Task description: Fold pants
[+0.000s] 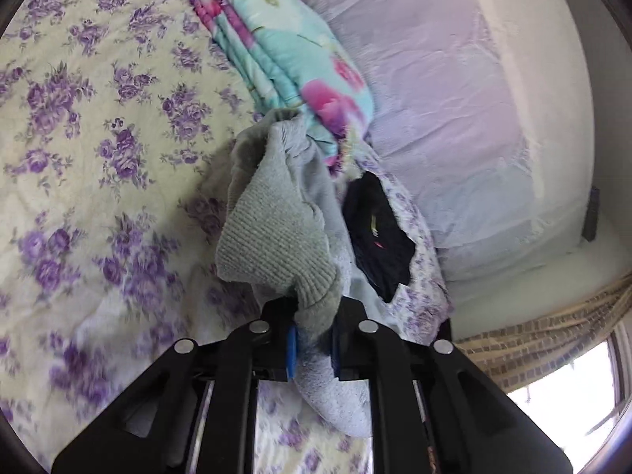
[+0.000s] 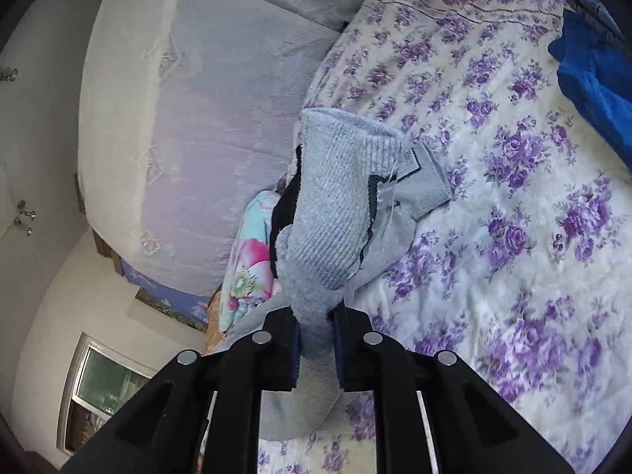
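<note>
Grey fleece pants (image 1: 276, 233) with a ribbed knit band hang bunched in front of my left gripper (image 1: 314, 316), whose blue pads are shut on the cloth. In the right wrist view the same grey pants (image 2: 335, 213) show a ribbed band and a sewn label, and my right gripper (image 2: 316, 320) is shut on another fold of them. Grey cloth droops below both sets of jaws. The pants are lifted off the bedsheet (image 1: 98, 158), which is cream with purple flowers.
A folded turquoise quilt (image 1: 284, 51) with pink flowers lies beside a pale lilac padded headboard (image 1: 454, 98). A dark garment (image 1: 379, 229) sits behind the pants. Blue cloth (image 2: 588, 75) lies at the bed's far right. A window (image 1: 568, 387) and curtain show low right.
</note>
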The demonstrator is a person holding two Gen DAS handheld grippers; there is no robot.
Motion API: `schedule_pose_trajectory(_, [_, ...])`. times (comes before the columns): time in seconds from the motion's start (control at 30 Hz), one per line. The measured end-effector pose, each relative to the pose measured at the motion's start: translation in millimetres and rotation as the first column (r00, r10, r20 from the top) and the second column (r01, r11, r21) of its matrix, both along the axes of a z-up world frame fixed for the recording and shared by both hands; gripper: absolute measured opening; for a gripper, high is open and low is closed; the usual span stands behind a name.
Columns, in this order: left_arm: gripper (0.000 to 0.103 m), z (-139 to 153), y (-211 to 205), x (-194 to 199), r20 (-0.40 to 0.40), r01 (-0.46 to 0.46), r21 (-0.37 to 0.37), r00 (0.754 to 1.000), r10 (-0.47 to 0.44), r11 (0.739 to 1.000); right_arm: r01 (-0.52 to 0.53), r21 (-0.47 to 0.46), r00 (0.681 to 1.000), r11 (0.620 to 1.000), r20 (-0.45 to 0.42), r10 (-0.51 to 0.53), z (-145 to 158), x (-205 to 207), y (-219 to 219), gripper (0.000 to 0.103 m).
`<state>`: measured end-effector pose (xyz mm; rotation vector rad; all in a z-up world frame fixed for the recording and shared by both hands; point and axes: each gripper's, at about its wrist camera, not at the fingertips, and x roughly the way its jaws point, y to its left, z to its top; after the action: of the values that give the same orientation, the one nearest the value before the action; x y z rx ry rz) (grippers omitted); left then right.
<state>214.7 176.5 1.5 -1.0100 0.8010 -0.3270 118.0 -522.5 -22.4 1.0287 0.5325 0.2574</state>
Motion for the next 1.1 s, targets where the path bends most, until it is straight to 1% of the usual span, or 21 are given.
schedule_pose_trajectory(0.07, [0.011,2,5,-17,-0.014,0.025,0.008,1.000,-0.025,1.000,-0.005,-0.014,1.000,1.000,-0.023,0.005,-2,-21,-5,0.013])
schedule_pose_trajectory(0.1, [0.011,-4,9,-29,-0.047,0.038,0.017,0.998,-0.038,0.999,0.001,-0.023,0.999,1.000,-0.052,-0.002,-9,-32,-9,0.014])
schedule_pose_trajectory(0.2, [0.012,-38,21,-61,-0.144,0.069,-0.012,0.987,-0.070,0.998,-0.008,0.007,0.985,1.000,-0.171,0.009,-54,-62,-12,0.014])
schedule_pose_trajectory(0.23, [0.013,-53,23,-68,-0.185,0.072,0.002,0.980,-0.070,0.997,-0.009,0.007,0.978,1.000,-0.206,0.010,-69,-68,-10,0.014])
schedule_pose_trajectory(0.27, [0.018,-66,24,-76,-0.221,0.073,0.030,0.973,-0.065,0.997,-0.008,0.007,0.971,1.000,-0.239,0.009,-81,-76,-7,0.017])
schedule_pose_trajectory(0.3, [0.030,-82,26,-85,-0.255,0.065,0.062,0.966,-0.047,0.996,-0.004,0.010,0.961,1.000,-0.275,0.007,-93,-80,-5,0.023])
schedule_pose_trajectory(0.33, [0.037,-91,28,-91,-0.267,0.043,0.068,0.964,-0.023,0.997,0.004,0.033,0.957,0.999,-0.290,0.005,-103,-84,-4,0.026])
schedule_pose_trajectory(0.37, [0.037,-98,30,-99,-0.240,0.020,0.036,0.971,-0.011,0.999,0.012,0.050,0.962,0.999,-0.273,0.002,-106,-90,-4,0.026])
schedule_pose_trajectory(0.4, [0.041,-98,31,-107,-0.203,0.003,0.014,0.979,0.000,1.000,0.016,0.056,0.967,0.998,-0.254,-0.001,-106,-95,-4,0.028])
schedule_pose_trajectory(0.43, [0.045,-95,32,-113,-0.174,-0.011,0.016,0.985,0.014,1.000,0.018,0.059,0.971,0.998,-0.240,-0.003,-103,-100,-3,0.034])
schedule_pose_trajectory(0.5, [0.063,-86,29,-125,-0.113,-0.040,0.053,0.993,0.046,0.998,0.008,0.062,0.979,0.998,-0.202,0.004,-97,-105,-1,0.046])
schedule_pose_trajectory(0.53, [0.066,-83,26,-127,-0.092,-0.048,0.077,0.994,0.055,0.996,0.003,0.055,0.981,0.998,-0.196,0.008,-97,-107,0,0.051])
schedule_pose_trajectory(0.63, [0.071,-75,21,-118,-0.084,-0.071,0.139,0.993,0.083,0.988,0.011,0.048,0.980,0.999,-0.197,-0.001,-99,-103,3,0.053])
schedule_pose_trajectory(0.7, [0.071,-74,21,-110,-0.078,-0.101,0.164,0.990,0.115,0.981,0.026,0.067,0.983,0.997,-0.181,-0.014,-101,-98,5,0.053])
schedule_pose_trajectory(0.77, [0.068,-76,16,-99,-0.086,-0.106,0.149,0.989,0.120,0.983,0.043,0.077,0.986,0.996,-0.164,-0.030,-102,-95,7,0.053])
schedule_pose_trajectory(0.8, [0.051,-77,12,-92,-0.086,-0.089,0.138,0.991,0.102,0.986,0.048,0.075,0.987,0.996,-0.155,-0.036,-101,-94,8,0.051])
schedule_pose_trajectory(0.87, [0.016,-80,6,-82,-0.094,-0.046,0.094,0.994,0.054,0.995,0.061,0.098,0.988,0.993,-0.145,-0.046,-103,-97,7,0.035])
schedule_pose_trajectory(0.9, [0.015,-78,5,-78,-0.081,-0.050,0.088,0.995,0.057,0.995,0.057,0.125,0.990,0.991,-0.132,-0.040,-103,-98,5,0.021])
schedule_pose_trajectory(0.93, [0.014,-73,6,-81,-0.065,-0.059,0.105,0.996,0.066,0.993,0.055,0.138,0.992,0.989,-0.124,-0.038,-102,-101,3,0.017])
schedule_pose_trajectory(1.0, [0.013,-59,7,-91,-0.026,-0.060,0.125,0.998,0.063,0.990,0.053,0.127,0.993,0.990,-0.114,-0.038,-96,-109,1,0.015])
schedule_pose_trajectory(1.1, [0.013,-42,13,-107,-0.004,-0.049,0.106,0.999,0.049,0.993,0.027,0.108,0.993,0.994,-0.114,-0.014,-87,-119,-1,0.015])
